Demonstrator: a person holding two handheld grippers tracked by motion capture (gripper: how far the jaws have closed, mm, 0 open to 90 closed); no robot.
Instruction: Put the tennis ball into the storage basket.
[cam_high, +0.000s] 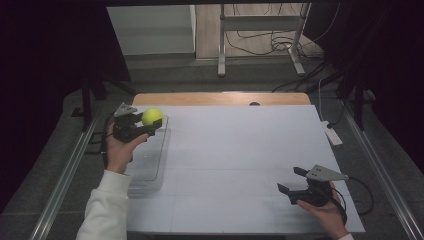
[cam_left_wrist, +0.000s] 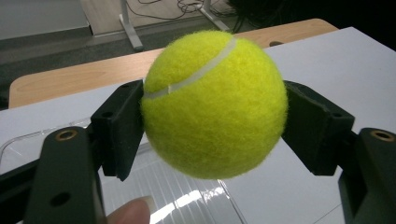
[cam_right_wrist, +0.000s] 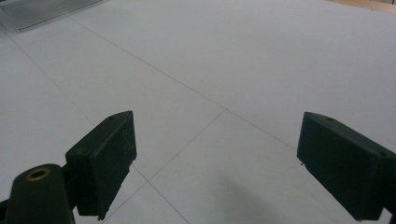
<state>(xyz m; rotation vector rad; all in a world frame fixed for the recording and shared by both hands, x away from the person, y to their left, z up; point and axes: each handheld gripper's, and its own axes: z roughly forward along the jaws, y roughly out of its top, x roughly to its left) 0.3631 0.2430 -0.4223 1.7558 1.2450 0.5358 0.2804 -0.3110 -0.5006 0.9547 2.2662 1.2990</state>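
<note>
One tennis ball (cam_high: 152, 116) is the thing in play, clamped between the two pads of the left hand-held gripper (cam_high: 150, 125) and lifted off the white counter (cam_high: 240, 165), near its ten o'clock corner in the high view. In the left gripper view the ball (cam_left_wrist: 214, 105) bulges well past both pads, which press on its flanks at about nine and three o'clock, so the grip looks centred and firm. Just below it, at six o'clock, lies a clear plastic tray (cam_high: 150, 160), likely where the ball should go. To do this well, I would bring the ball down over the middle of the tray, keeping it clear of the rim, and loosen the pads only once it sits low, since a ball dropped from height would bounce out. Over at four o'clock, the right hand-held gripper (cam_high: 292, 182) rests with its jaws spread wide on nothing, above bare counter.
</note>
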